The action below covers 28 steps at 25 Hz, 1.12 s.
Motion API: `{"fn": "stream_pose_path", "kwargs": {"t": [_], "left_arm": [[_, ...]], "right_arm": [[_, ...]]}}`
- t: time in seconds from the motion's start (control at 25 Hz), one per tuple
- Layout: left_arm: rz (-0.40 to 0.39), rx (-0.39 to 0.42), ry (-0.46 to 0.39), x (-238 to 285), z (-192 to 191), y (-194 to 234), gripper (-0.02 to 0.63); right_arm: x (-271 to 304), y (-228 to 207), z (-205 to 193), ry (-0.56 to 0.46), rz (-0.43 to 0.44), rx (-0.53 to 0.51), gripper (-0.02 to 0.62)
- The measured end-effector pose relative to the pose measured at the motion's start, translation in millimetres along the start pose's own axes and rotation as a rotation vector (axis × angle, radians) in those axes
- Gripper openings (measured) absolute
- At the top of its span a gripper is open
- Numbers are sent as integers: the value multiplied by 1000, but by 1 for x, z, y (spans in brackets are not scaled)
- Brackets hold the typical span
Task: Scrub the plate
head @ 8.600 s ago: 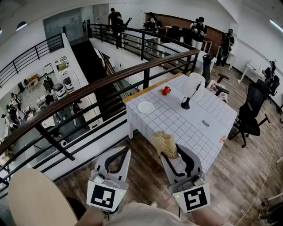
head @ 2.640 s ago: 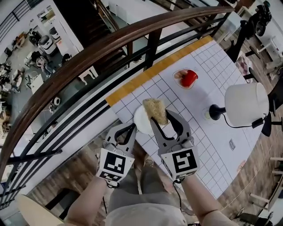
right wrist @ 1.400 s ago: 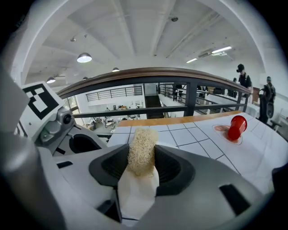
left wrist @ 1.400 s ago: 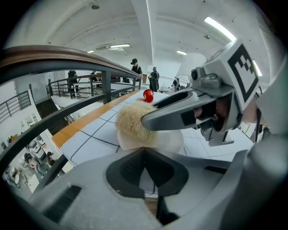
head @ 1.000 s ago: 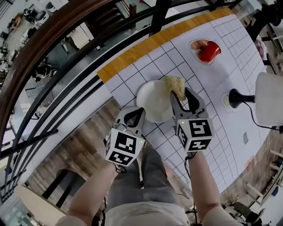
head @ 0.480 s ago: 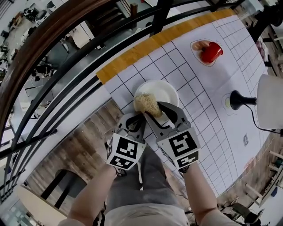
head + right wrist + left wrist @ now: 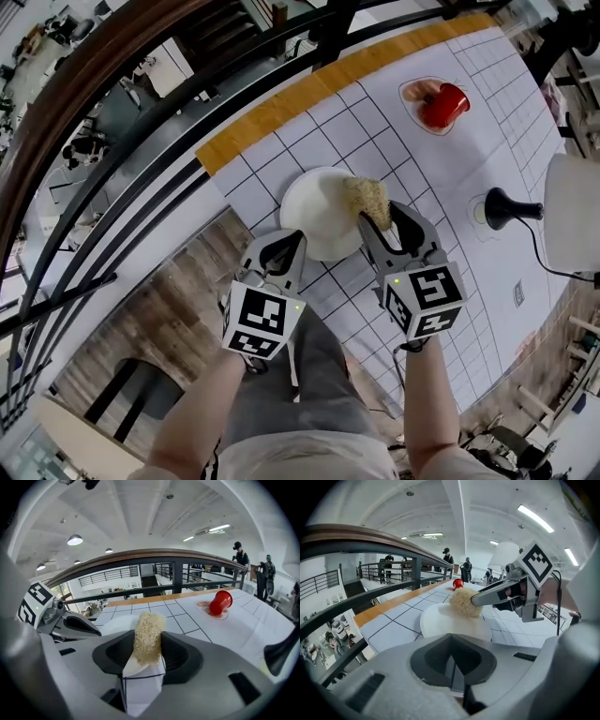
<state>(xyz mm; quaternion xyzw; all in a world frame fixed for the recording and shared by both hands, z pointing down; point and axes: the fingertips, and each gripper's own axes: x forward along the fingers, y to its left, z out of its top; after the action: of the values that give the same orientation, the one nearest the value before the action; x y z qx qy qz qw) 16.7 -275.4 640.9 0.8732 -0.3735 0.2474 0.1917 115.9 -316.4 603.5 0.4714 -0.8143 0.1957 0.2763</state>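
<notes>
The person holds a gripper in each hand over a white table [image 7: 441, 178] with thin dark lines on it. The white plate [image 7: 314, 211] lies flat on the table, near the edge by the yellow strip [image 7: 309, 84].

The right gripper [image 7: 376, 218] has its jaws squeezed tight on a rough tan sponge [image 7: 367, 197]. The sponge sticks out past the tips and sits on the right side of the plate.

The left gripper [image 7: 294, 240] has its jaws closed together. Its tips are right at the near edge of the plate. I cannot tell if they pinch the rim.

Farther back, a red cup [image 7: 444, 103] lies on its side. A lamp [image 7: 506, 208] with a black foot stands to the right, well apart from the plate.
</notes>
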Motion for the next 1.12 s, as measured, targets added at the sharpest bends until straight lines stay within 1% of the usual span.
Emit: {"fn": "stream_pose_path", "kwargs": {"t": [0.04,0.12,0.16,0.2,0.24,0.36,0.4,0.48,0.6,0.68,0.84,0.92,1.04,1.12], "left_arm": [[2,-6,-2,0,0,0,14],[5,-11,-7,1,1,1,14],[6,-10,-8,1,1,1,14],[7,-7,-7,2,1,1,14],[8,-5,-5,2,1,1,14],[12,-29,-16,1,1,2,14],[14,-43,-22,1,2,3,14],[22,-51,-20,1,1,6,14],[27,-38,-3,2,-2,6,14],[23,-40,-10,2,-1,6,14],[23,-72,-30,2,1,7,14],[22,-82,-34,1,1,8,14],[21,-96,-38,1,1,8,14],[24,-92,-37,1,1,9,14]], "right_arm": [[-2,-4,2,-4,-22,-14,178],[-7,-2,8,-3,-60,-89,178],[-9,4,12,-2,-59,-122,178],[-11,14,15,-3,-36,-139,178],[-14,27,17,-4,9,-142,178],[-24,71,16,24,172,-131,178],[-25,82,14,39,203,-124,176],[-23,94,5,61,219,-87,176],[-15,90,-13,79,209,2,177],[-13,82,-20,80,205,32,176],[-17,69,-22,90,180,-39,176],[-19,59,-23,89,159,-32,178],[-24,34,-23,94,100,-39,178],[-27,15,-20,103,52,-75,176]]}}
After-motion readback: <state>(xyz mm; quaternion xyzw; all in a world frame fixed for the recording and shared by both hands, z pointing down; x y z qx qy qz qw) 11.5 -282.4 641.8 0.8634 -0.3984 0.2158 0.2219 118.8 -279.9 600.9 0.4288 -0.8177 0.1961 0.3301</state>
